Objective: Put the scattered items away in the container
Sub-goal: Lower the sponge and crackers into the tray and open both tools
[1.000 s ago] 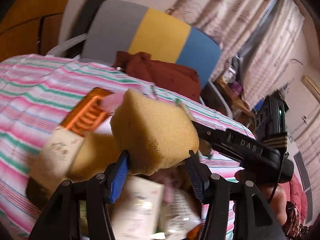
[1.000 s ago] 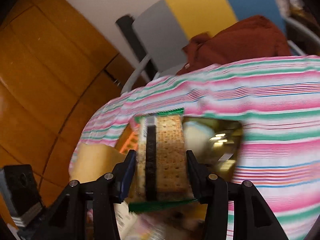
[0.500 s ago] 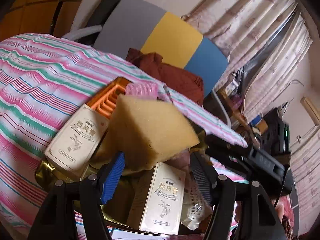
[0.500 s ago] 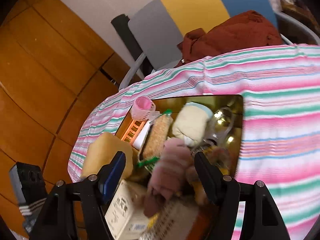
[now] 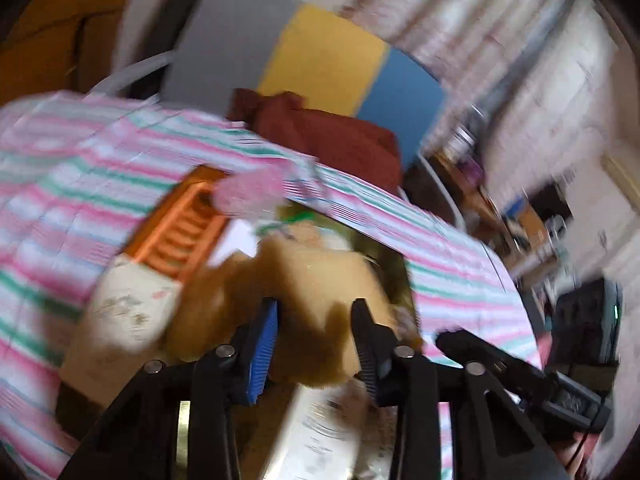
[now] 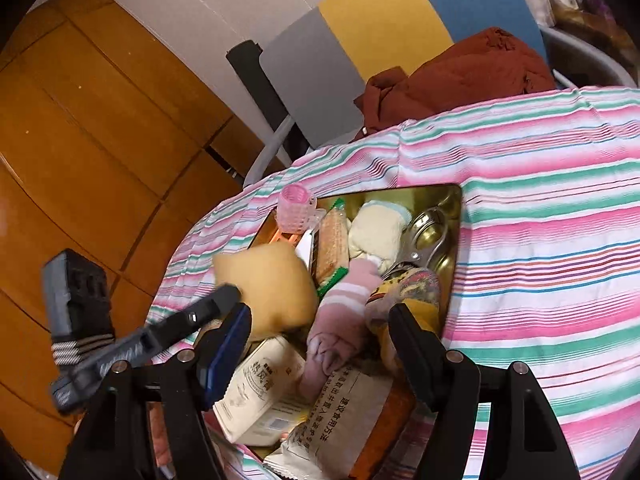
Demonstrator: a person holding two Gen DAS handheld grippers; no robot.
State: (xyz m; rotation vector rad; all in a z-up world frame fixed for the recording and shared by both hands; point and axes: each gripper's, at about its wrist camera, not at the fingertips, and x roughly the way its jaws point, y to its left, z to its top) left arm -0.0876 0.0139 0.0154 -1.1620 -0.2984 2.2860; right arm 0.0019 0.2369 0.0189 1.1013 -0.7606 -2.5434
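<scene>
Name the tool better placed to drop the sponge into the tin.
Left. The left tool already grips the sponge right over the tin; the right tool is open and empty.

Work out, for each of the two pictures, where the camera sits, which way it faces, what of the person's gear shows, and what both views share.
Left wrist: sits on the left claw, facing along its fingers over the gold tray toward a tricolour chair; the claw grips a yellow sponge.
Right wrist: sits on the right claw, open and empty, facing down into the tray; the left claw enters from the left.
Shared: sponge, tray, pink roller, chair, striped cloth.
</scene>
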